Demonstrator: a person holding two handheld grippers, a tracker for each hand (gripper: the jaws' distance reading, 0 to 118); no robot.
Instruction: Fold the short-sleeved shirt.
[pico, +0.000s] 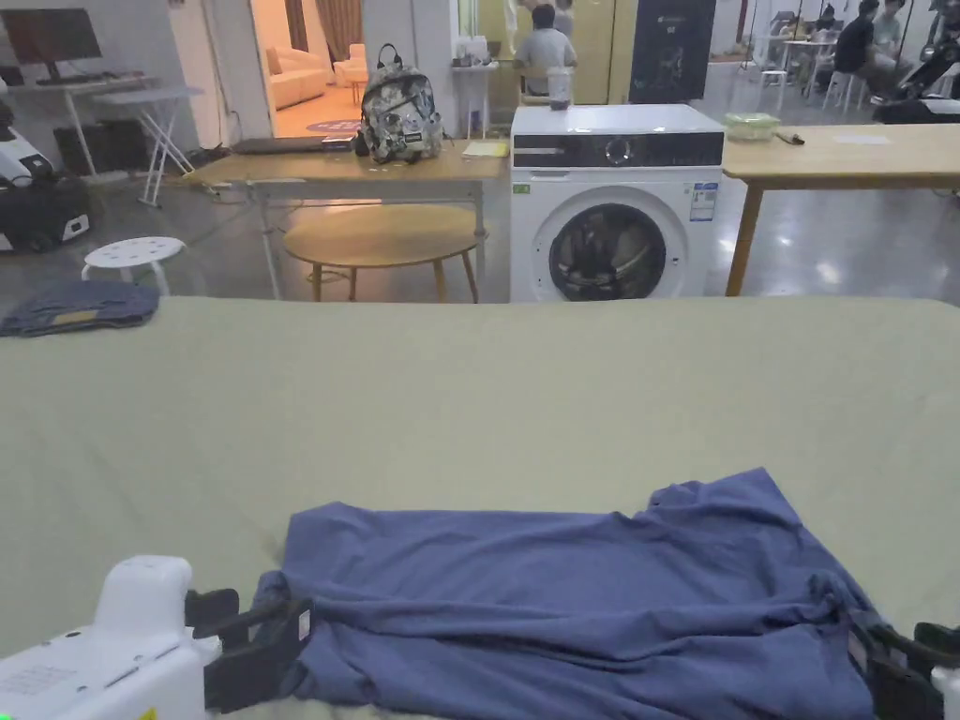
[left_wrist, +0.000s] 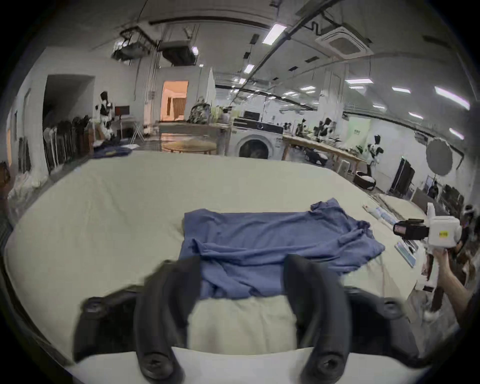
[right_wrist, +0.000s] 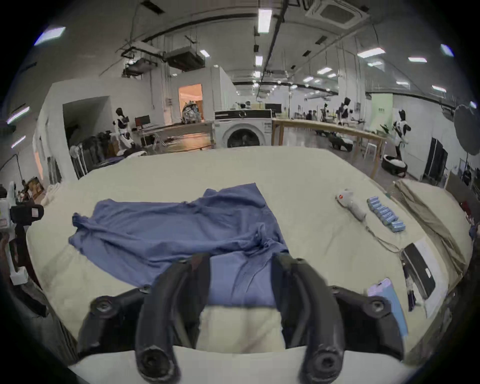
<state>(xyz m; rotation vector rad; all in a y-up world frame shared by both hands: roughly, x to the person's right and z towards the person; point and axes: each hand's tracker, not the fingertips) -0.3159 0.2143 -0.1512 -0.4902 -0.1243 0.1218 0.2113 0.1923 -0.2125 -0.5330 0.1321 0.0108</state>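
A blue short-sleeved shirt (pico: 572, 600) lies crumpled and spread sideways near the front of the pale green cloth-covered surface (pico: 469, 394). My left gripper (pico: 262, 623) is at the shirt's left end, and my right gripper (pico: 900, 656) at its right end. In the left gripper view the jaws of the left gripper (left_wrist: 241, 270) stand wide apart, with the shirt's (left_wrist: 259, 246) near edge between them, unpinched. In the right gripper view the right gripper (right_wrist: 241, 262) is also open astride the shirt's (right_wrist: 181, 228) edge. A hand holds the right gripper (left_wrist: 410, 230).
A folded dark blue garment (pico: 80, 307) lies at the surface's far left. On the right side lie a white device (right_wrist: 350, 205), a row of blue cylinders (right_wrist: 385, 214), a phone (right_wrist: 389, 298) and a black-and-white panel (right_wrist: 418, 270). A washing machine (pico: 614, 202) stands beyond.
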